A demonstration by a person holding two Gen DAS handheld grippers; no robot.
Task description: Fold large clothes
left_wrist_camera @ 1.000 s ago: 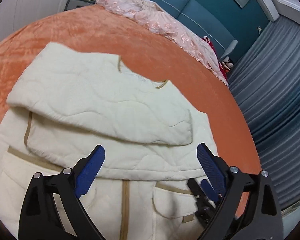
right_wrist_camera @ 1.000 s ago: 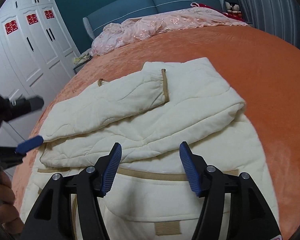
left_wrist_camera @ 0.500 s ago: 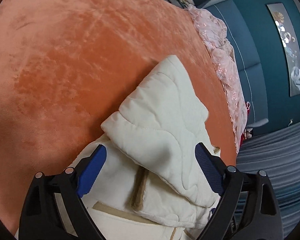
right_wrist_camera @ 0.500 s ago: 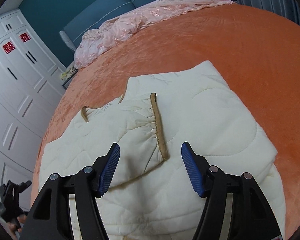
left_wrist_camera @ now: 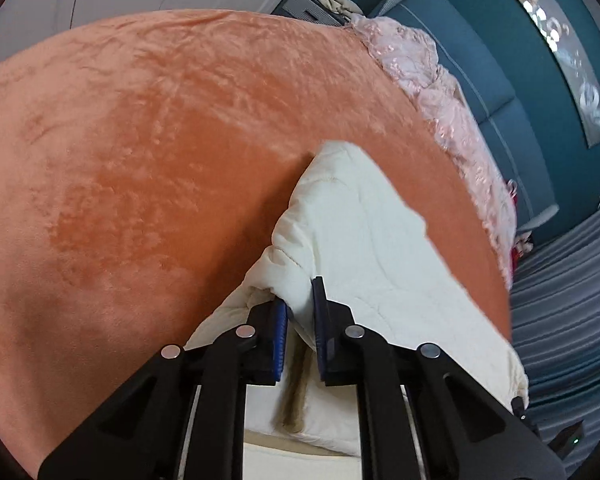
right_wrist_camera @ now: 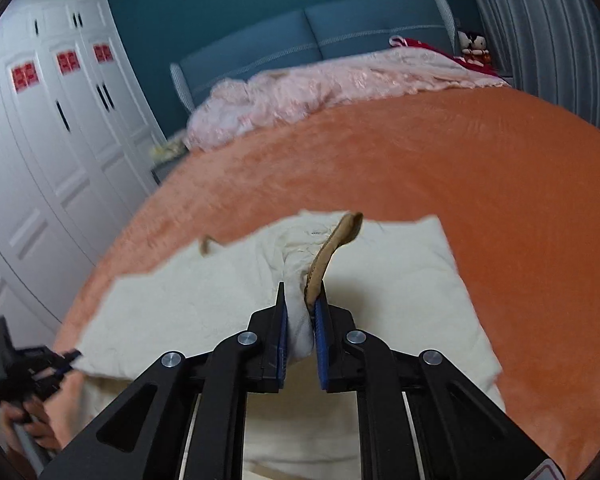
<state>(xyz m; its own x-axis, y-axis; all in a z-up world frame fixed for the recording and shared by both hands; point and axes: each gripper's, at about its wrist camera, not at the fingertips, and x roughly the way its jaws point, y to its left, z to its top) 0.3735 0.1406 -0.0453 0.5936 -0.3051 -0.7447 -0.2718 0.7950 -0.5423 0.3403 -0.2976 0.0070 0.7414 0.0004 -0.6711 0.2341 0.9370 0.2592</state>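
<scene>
Now the left gripper (left_wrist_camera: 300,312) is pinching the folded edge of the cream quilted jacket (left_wrist_camera: 364,248), with its blue pads (left_wrist_camera: 281,338) drawn narrow and a thick ridge of padding bulging up between them. The jacket is lying on the orange velvet bedspread (left_wrist_camera: 140,160), and in the left wrist view it is running from the jaws toward 1 o'clock. A tan trim strip (left_wrist_camera: 294,396) is showing just under the jaws, at 6 o'clock. I judge that the grip is placed at this fold so that all layers are lifting together and no layer is sliding out.

At the head of the bed, toward 1 o'clock, a pink lace coverlet (left_wrist_camera: 432,80) is lying bunched, well apart from the jacket.

Going to the right, the right gripper (right_wrist_camera: 300,312) is also closed narrow on fabric: it is holding a gathered sleeve end with the tan cuff band (right_wrist_camera: 332,252), which is standing up and curling toward 12 o'clock. Around it the jacket (right_wrist_camera: 400,280) is spreading flat on the bedspread (right_wrist_camera: 460,180). The cuff is probably taken because it gives a firm, thin place to hold.

With both sides held, the next fold seems to be starting, not finished. If one side rises faster, the sleeve could slip open.
</scene>
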